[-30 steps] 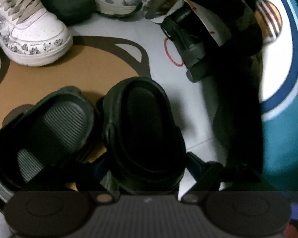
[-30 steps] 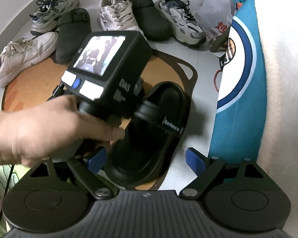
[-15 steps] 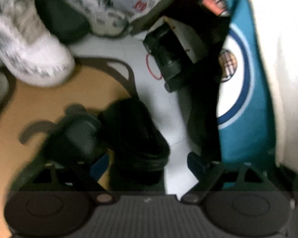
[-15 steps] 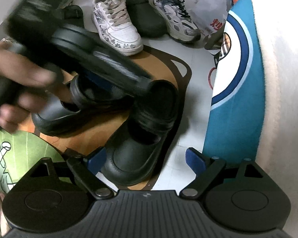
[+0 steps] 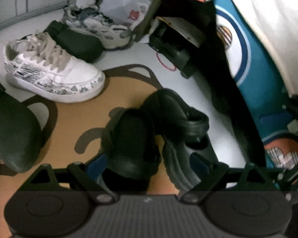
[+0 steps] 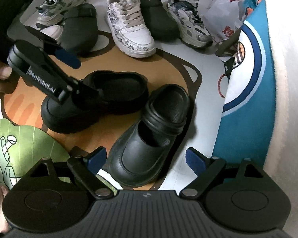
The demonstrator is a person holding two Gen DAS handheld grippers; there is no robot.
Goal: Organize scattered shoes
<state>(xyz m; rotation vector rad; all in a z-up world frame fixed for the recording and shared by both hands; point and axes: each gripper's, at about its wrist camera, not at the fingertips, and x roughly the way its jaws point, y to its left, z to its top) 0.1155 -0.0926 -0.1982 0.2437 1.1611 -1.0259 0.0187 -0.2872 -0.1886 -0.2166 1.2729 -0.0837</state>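
Two black clogs lie on a brown mat (image 6: 168, 67). The left clog (image 6: 93, 101) points its toe down-left, while the right clog (image 6: 149, 134) points toward the camera. My left gripper (image 6: 75, 73) hovers over the left clog with its jaws opening. In the left wrist view, the ends of the left clog (image 5: 131, 144) and right clog (image 5: 180, 119) sit between the blue pads (image 5: 97, 162) of my left gripper (image 5: 148, 164), untouched. My right gripper (image 6: 146, 159) stands open around the right clog's toe, its pads off the shoe.
Behind the mat lie a white patterned sneaker (image 6: 131, 33), two dark clogs (image 6: 79, 29) (image 6: 161, 17) and two grey running shoes (image 6: 188, 23) (image 6: 59, 2). A white plastic bag (image 6: 226, 19) and a teal-and-white blanket (image 6: 248, 79) close off the right. A green mat (image 6: 19, 148) lies at the left.
The left gripper has pulled up and back from the left clog and rolled, with its jaws wider. In the right wrist view it has swung left, uncovering both clogs. The right gripper has kept still.
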